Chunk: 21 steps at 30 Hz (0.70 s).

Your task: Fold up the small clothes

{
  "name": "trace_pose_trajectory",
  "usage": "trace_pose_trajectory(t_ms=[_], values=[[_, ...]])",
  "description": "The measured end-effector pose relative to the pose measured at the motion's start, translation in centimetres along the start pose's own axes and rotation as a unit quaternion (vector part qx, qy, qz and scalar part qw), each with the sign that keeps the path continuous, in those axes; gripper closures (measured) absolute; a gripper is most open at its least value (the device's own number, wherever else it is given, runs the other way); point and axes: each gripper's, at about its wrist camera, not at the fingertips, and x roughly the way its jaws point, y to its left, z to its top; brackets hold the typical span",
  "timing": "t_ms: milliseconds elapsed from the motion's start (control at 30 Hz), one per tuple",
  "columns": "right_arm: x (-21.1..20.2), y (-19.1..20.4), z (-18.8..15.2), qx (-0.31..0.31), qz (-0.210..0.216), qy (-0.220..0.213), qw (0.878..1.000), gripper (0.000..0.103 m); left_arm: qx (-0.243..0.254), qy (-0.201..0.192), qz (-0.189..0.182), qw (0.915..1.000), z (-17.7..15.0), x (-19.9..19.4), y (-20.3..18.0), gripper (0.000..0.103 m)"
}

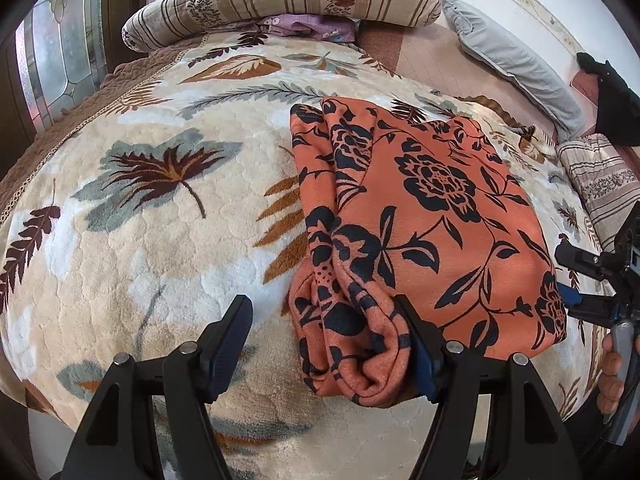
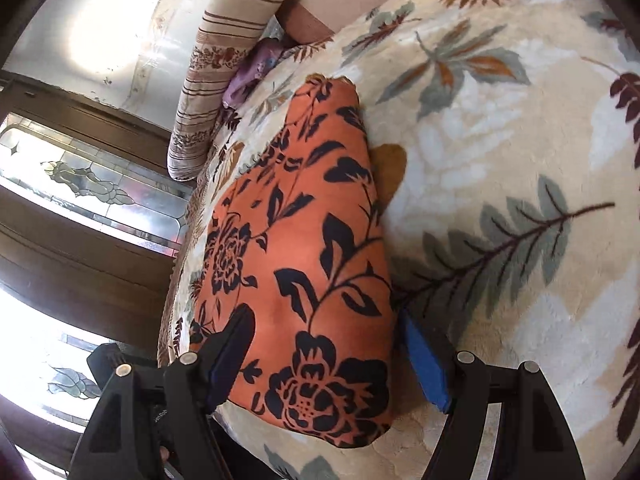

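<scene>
Between the spread fingers of the left gripper (image 1: 328,348), the rolled edge of the orange flowered garment (image 1: 420,216) is seen, not pinched. It lies folded on the leaf-patterned blanket (image 1: 160,240). The right gripper (image 2: 332,356) is also spread over a corner. A further fold seems next, so edges must be gripped. Only the left view shows the grey pillow (image 1: 516,56).

A leaf-patterned blanket (image 1: 160,240) on the bed bears a folded orange floral garment (image 1: 432,216).
</scene>
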Motion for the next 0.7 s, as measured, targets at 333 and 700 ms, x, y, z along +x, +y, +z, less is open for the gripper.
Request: trace_pose_trajectory(t_ms=[333,700], values=[[0.6,0.7,2.5,-0.016,0.004,-0.006,1.000,0.026,-0.128,0.033,-0.141,0.9812,3.1,0.5,3.0,0.031],[3.0,0.2,5.6,-0.014,-0.009,0.009,1.000,0.025,-0.137,0.070,-0.174,0.9726,7.4,4.3,2.6,0.031]])
